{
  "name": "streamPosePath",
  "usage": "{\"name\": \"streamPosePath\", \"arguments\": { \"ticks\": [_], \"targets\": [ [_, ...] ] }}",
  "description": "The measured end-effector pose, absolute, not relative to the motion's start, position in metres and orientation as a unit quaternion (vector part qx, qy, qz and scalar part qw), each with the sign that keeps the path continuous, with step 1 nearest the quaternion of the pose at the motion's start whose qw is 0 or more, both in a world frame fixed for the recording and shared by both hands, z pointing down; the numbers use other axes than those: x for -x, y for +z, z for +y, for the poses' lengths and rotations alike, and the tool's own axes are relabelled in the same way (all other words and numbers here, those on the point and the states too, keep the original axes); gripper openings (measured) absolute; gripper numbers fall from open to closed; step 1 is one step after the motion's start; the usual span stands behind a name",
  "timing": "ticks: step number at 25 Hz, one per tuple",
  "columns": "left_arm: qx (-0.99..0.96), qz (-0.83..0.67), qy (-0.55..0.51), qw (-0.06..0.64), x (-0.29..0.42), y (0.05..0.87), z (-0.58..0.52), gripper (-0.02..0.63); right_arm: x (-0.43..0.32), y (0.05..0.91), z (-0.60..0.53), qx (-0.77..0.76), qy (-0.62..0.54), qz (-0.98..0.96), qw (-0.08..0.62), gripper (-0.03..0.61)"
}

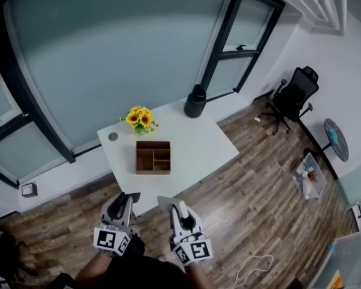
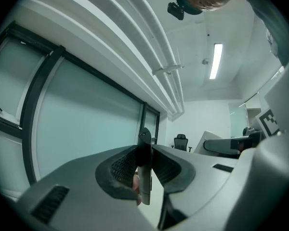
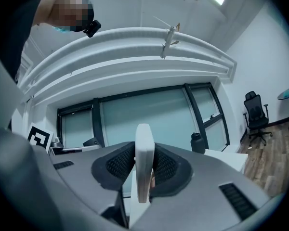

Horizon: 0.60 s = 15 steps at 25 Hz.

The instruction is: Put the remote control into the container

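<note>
A wooden container [image 1: 153,157] with several compartments sits on the white table [image 1: 198,140], ahead of both grippers. My left gripper [image 1: 126,198] is held short of the table's near edge. In the left gripper view it [image 2: 143,179] is shut on a slim black remote [image 2: 144,150] that stands upright between the pads. My right gripper [image 1: 172,205] is beside it, also short of the table. It [image 3: 143,172] is shut on a white remote [image 3: 143,143], seen in the head view as a white bar [image 1: 182,210]. Both grippers point upward, toward the ceiling.
Sunflowers [image 1: 139,119] stand behind the container and a black cylinder [image 1: 195,101] stands at the table's far corner. A small round disc [image 1: 112,136] lies at the left. An office chair [image 1: 292,98], a fan [image 1: 336,138] and a white cable [image 1: 253,264] are on the wooden floor.
</note>
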<state>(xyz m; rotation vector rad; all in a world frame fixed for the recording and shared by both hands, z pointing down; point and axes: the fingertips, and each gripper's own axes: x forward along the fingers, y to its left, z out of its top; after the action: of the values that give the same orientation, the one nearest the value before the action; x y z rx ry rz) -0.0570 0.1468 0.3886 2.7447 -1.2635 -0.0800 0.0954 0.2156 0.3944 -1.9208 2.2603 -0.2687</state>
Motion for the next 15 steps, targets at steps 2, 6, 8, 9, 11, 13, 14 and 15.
{"name": "streamPosePath", "arguments": {
  "ticks": [2,6,8,9,11,13,14,15],
  "targets": [
    [-0.908,-0.415,-0.027,0.059,0.057,0.387,0.135,0.086,-0.096,0.395,0.206,0.644,-0.091,0.755,0.08,0.094],
    [-0.91,-0.41,-0.029,0.056,0.057,0.385,0.112,0.086,-0.097,0.395,0.183,0.652,-0.091,0.748,0.085,0.094],
    [-0.912,-0.406,-0.028,0.058,0.059,0.387,0.103,0.086,-0.095,0.397,0.173,0.655,-0.092,0.746,0.083,0.094],
    [-0.913,-0.404,-0.028,0.059,0.06,0.388,0.099,0.086,-0.093,0.397,0.168,0.656,-0.092,0.745,0.082,0.094],
    [-0.914,-0.4,-0.026,0.061,0.064,0.391,0.09,0.086,-0.088,0.398,0.158,0.658,-0.093,0.743,0.08,0.094],
    [-0.915,-0.397,-0.028,0.063,0.067,0.39,0.082,0.086,-0.084,0.4,0.149,0.66,-0.095,0.741,0.079,0.094],
    [-0.916,-0.394,-0.028,0.064,0.068,0.39,0.079,0.086,-0.082,0.4,0.146,0.661,-0.095,0.74,0.078,0.094],
    [-0.918,-0.391,-0.029,0.064,0.068,0.39,0.076,0.086,-0.081,0.401,0.143,0.663,-0.096,0.739,0.077,0.094]
  ]
}}
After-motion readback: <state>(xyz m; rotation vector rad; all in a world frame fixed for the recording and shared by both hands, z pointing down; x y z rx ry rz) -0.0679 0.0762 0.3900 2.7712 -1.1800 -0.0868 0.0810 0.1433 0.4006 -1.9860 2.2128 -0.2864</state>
